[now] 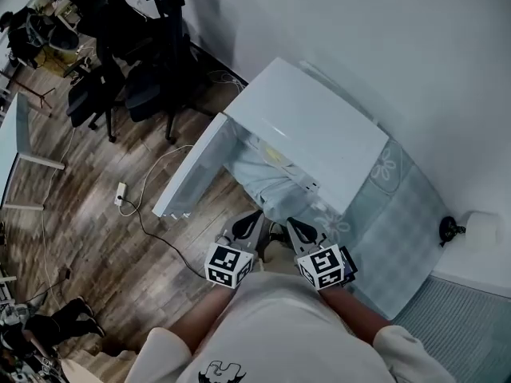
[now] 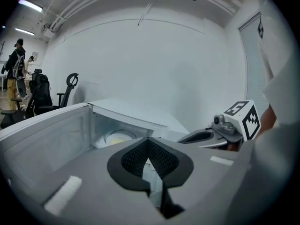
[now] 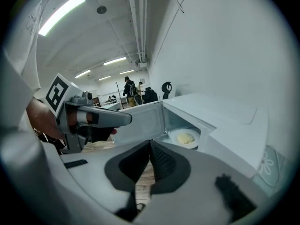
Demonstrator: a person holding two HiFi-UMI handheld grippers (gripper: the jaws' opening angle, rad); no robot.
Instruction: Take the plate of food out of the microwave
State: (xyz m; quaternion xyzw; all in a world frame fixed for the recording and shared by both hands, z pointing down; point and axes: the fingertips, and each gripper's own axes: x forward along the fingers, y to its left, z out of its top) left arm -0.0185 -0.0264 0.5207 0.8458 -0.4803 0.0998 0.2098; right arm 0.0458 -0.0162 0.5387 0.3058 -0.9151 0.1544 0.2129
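Microwave [image 1: 319, 126] on seemingly floral cloth [image 1: 399, 238]; wood floor [image 1: 88, 238], chairs [image 1: 160, 54]

left hand-held gripper [image 1: 254, 218] — jaws together | right hand-held gripper [image 1: 295, 227] — jaws together

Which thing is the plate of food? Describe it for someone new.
Find the white microwave against the wall, door swung open. Inside sits a round white plate; the pale yellow mound of food on it sets it apart.
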